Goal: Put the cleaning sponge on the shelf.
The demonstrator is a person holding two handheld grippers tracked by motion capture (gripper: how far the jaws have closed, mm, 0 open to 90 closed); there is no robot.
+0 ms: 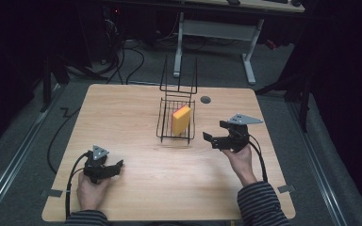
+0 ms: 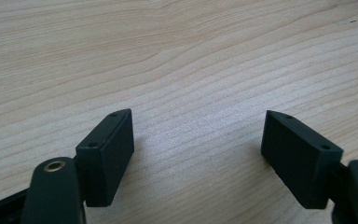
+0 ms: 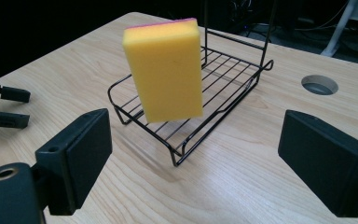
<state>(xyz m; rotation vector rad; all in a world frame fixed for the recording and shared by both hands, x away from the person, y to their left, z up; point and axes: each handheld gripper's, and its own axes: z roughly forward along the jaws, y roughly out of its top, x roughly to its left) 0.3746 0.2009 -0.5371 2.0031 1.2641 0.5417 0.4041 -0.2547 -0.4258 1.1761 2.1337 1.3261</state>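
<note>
Tongs number two, both with jaws spread and nothing between them: left gripper (image 1: 115, 167) at lower left of the high view, right gripper (image 1: 215, 132) right of centre. One yellow sponge (image 1: 181, 119) stands upright in one black wire rack (image 1: 162, 126), just left of the right gripper, on the wooden table (image 1: 122, 113).

One wooden surface (image 1: 136, 188) carries one black wire rack (image 1: 162, 125), and one yellow sponge (image 1: 181, 119) stands in that rack. One round hole (image 1: 205, 99) is cut into the surface near the far edge. Two tools are in play: one left tool (image 1: 115, 168) and one right tool (image 1: 217, 133), each with two black jaws spread wide. Two hands hold them, one left hand (image 1: 90, 193), one right hand (image 1: 242, 162).
</note>
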